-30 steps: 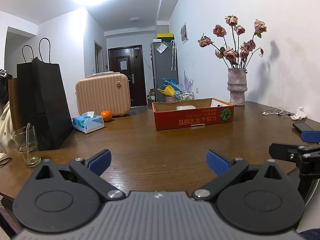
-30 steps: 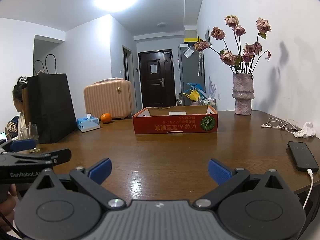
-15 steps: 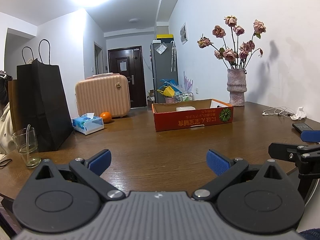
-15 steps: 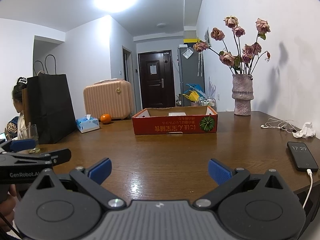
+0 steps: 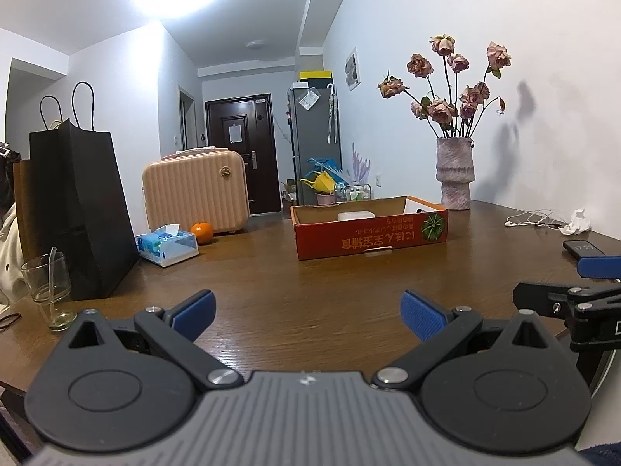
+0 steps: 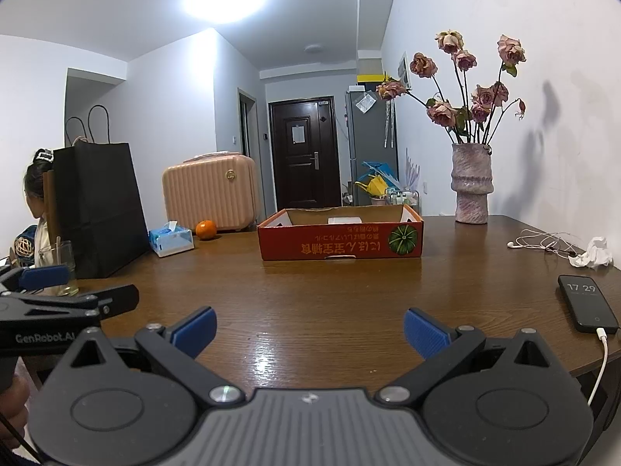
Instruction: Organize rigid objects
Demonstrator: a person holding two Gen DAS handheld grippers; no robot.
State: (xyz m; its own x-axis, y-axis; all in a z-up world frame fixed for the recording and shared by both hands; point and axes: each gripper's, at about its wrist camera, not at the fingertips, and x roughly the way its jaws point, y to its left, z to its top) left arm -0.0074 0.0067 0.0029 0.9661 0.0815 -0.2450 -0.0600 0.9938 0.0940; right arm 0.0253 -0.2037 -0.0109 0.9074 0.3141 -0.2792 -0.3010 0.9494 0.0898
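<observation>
Both grippers hang low over the near edge of the wooden table (image 6: 330, 310), side by side, and neither holds anything. The left gripper (image 5: 308, 312) has its blue pads (image 5: 194, 310) spread wide with only bare wood between them; the right gripper (image 6: 310, 328) is spread just as wide.

Straight ahead of both pairs of fingers, well beyond their tips, sits the shallow red cardboard box (image 6: 341, 242), its long printed side facing them. Inside, toward the far wall, lies a flat white block (image 6: 344, 220); I cannot tell from here whether it is a carton or a plastic case.

Just off the right gripper's right finger lies a smartphone (image 6: 587, 303) with its screen lit and a white cable plugged in. It looks stiff, thin and slick, so I would pinch it across its long edges, mind the cable, and not trust the glass face for grip.

Ahead and left of the left fingers, an orange (image 5: 202, 232) rests beside a tissue pack (image 5: 167, 244). The orange should be firm but apt to roll, best taken across its middle.

Beside the left finger stands a drinking glass (image 5: 48, 291) with a straw: fragile, slippery, best gripped low on its wall. A vase of dried roses (image 6: 471, 186) stands far right of the box, heavy and top-laden by my guess.
</observation>
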